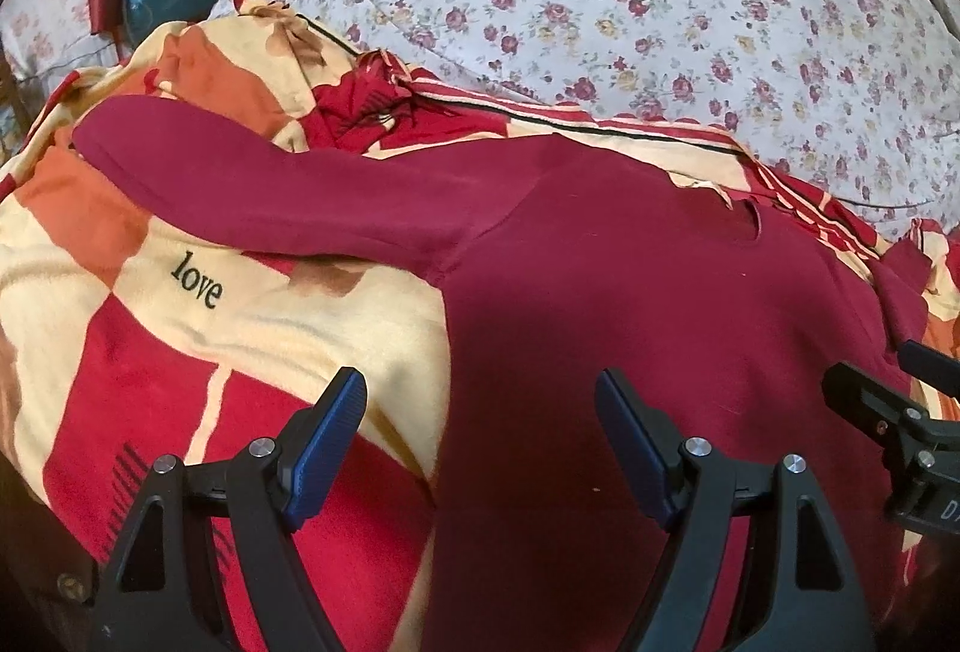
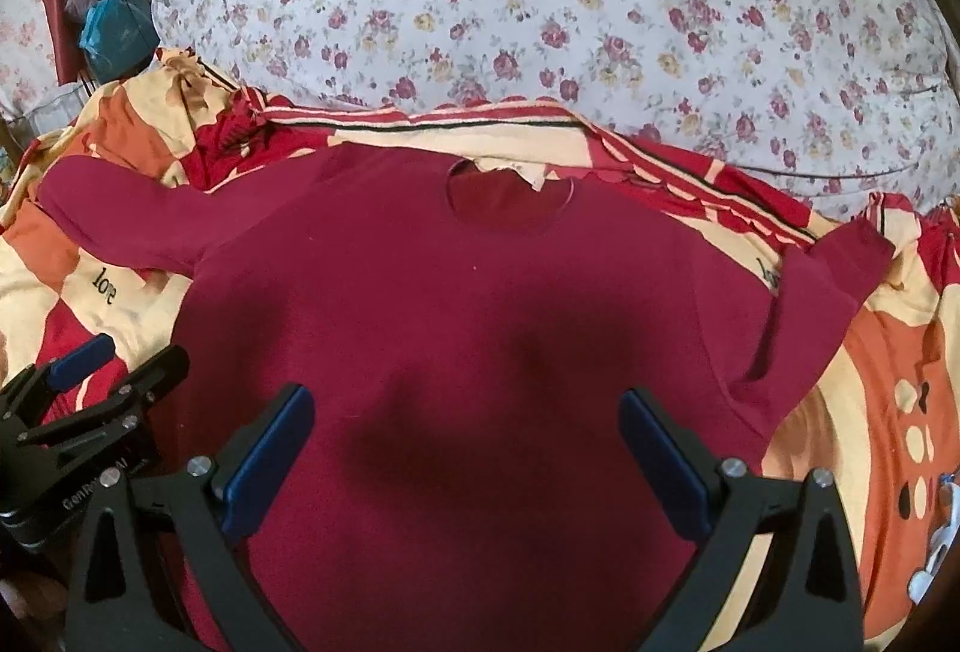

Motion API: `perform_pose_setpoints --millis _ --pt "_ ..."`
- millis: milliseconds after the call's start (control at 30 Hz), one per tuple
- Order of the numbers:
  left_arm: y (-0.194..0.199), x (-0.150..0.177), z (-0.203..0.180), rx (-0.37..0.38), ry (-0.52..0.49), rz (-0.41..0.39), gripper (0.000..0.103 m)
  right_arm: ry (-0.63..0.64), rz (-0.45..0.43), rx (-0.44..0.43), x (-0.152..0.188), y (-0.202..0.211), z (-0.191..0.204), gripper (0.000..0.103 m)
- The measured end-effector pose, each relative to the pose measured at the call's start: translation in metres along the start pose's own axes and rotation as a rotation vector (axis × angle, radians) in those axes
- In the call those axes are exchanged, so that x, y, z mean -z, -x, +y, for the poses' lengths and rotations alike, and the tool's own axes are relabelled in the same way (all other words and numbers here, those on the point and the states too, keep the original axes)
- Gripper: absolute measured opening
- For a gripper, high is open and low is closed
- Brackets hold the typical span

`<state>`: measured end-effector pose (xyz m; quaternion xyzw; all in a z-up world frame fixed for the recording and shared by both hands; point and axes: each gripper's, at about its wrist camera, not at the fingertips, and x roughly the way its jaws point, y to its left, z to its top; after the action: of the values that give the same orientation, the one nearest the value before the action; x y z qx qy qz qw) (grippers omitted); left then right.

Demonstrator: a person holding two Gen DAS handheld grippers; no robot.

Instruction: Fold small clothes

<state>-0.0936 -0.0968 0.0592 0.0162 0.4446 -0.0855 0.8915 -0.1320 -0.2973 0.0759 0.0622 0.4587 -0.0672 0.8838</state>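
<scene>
- Left wrist view shows your left tool (image 1: 480, 412) spread wide, pinching nothing, poised over the left edge of the maroon sweater (image 1: 630, 292).
- Your right tool (image 2: 468, 442) is spread too, empty, above the sweater's middle.
- You have the sweater lying flat, neckline (image 2: 510, 202) away from you, on the red, cream and orange blanket (image 1: 180, 322) printed "love".
- Its left sleeve (image 1: 270, 190) stretches outward; its right sleeve (image 2: 828, 280) angles out toward the blanket's far edge.
- Beyond the blanket lies a floral quilt (image 2: 540, 9).
</scene>
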Motion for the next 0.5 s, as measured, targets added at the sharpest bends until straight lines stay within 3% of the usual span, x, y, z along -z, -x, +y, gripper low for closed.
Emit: perform_pose_setpoints --millis 500 --pt "-0.011 -0.008 0.013 -0.047 0.012 0.010 0.060 0.010 0.026 -0.017 -0.002 -0.022 0.009 0.103"
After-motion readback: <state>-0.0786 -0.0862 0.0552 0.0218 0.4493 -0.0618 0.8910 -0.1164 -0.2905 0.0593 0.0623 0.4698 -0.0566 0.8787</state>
